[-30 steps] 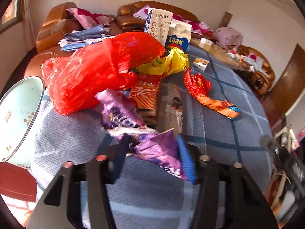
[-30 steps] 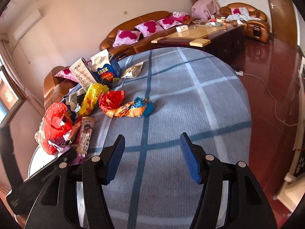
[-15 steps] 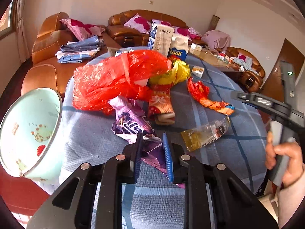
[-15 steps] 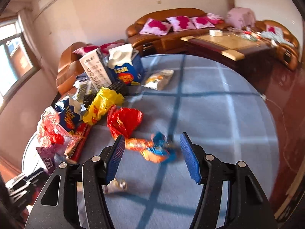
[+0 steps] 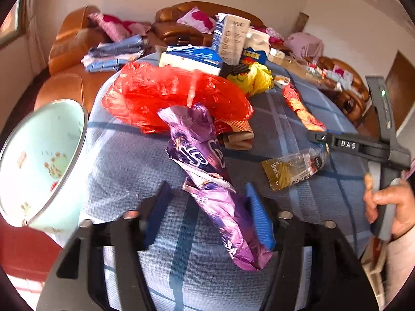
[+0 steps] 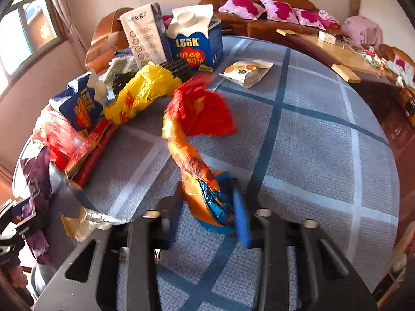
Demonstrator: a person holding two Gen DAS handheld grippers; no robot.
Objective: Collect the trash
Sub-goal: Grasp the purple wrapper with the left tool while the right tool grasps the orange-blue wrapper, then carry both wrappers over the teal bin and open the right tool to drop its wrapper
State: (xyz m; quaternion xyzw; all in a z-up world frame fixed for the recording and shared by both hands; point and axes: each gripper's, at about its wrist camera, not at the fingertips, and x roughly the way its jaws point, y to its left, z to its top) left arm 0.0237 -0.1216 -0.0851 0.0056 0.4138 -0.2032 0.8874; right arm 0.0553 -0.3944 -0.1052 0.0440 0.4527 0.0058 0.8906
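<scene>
In the left wrist view my left gripper [image 5: 207, 215] has its jaws wide apart, with a crumpled purple wrapper [image 5: 207, 171] lying between them and against the right finger. A pale green bin [image 5: 39, 160] stands at the table's left edge. In the right wrist view my right gripper [image 6: 207, 212] has closed on the blue end of a long red and orange wrapper [image 6: 189, 140] that trails away over the table. The right gripper also shows at the right of the left wrist view [image 5: 321, 140].
A round table with a blue checked cloth [image 6: 311, 142] holds a heap of trash: red plastic bag [image 5: 168, 93], yellow bag [image 6: 140, 93], two cartons [image 6: 194, 39], a white snack pouch [image 6: 246, 72], a clear and gold wrapper [image 5: 293, 165]. Brown sofas stand behind.
The left gripper has opened; the purple wrapper now lies loose between its fingers. The right gripper has moved onto the red and orange wrapper and closed on its end.
</scene>
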